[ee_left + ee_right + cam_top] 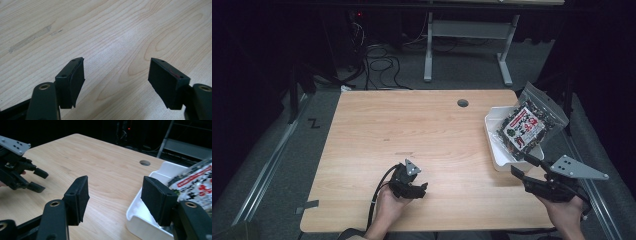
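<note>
Over at the counter's [412,125] right edge, the snack bag [524,127] leans in the white tray [497,160], its top sticking out past the rim. Right gripper [523,165] sits just beside the tray's near corner, jaws spread wide and empty. Left gripper [418,189] rests well apart at the near middle, jaws also spread over bare wood.

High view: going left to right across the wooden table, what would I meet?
Left black tongs → small round hole in the tabletop → white rectangular plastic tray → clear snack bag with red-and-white label → right black tongs.
</note>
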`<state>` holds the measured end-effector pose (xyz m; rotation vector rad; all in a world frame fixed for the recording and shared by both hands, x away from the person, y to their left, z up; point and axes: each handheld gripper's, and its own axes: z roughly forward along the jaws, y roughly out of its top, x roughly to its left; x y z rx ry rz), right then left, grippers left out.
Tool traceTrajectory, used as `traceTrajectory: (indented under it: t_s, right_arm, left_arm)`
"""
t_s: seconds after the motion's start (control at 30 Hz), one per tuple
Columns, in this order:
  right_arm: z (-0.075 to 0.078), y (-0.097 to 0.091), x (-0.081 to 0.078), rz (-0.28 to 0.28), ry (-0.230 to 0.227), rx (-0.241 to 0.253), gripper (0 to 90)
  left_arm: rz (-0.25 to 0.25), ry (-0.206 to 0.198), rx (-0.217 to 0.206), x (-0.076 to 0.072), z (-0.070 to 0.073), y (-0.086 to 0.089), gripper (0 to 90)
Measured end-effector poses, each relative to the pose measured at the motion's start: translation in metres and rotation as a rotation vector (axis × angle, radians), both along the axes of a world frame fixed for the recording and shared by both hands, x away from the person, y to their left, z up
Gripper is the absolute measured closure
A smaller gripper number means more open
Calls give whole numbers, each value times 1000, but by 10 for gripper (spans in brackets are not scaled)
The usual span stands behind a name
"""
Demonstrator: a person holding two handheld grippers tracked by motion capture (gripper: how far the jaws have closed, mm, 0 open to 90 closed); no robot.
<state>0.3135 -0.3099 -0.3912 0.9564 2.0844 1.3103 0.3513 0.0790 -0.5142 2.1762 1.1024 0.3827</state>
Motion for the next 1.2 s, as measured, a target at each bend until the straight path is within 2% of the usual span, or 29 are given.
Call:
traceTrajectory:
  t_s: [0.23,0.63,0.8,1.2]
  right_arm:
    - [-12,19,0,47,12,-12,391]
    - [-23,45,4,108,60,-29,383]
    - [-29,56,6,123,93,-24,379]
    - [-44,81,16,159,139,-49,382]
  left_arm:
    - [-2,0,-1,0,0,0,297]
    - [-6,0,-1,0,1,0,297]
    - [-7,-2,0,-1,1,-1,297]
    - [-7,-2,-2,0,1,-1,297]
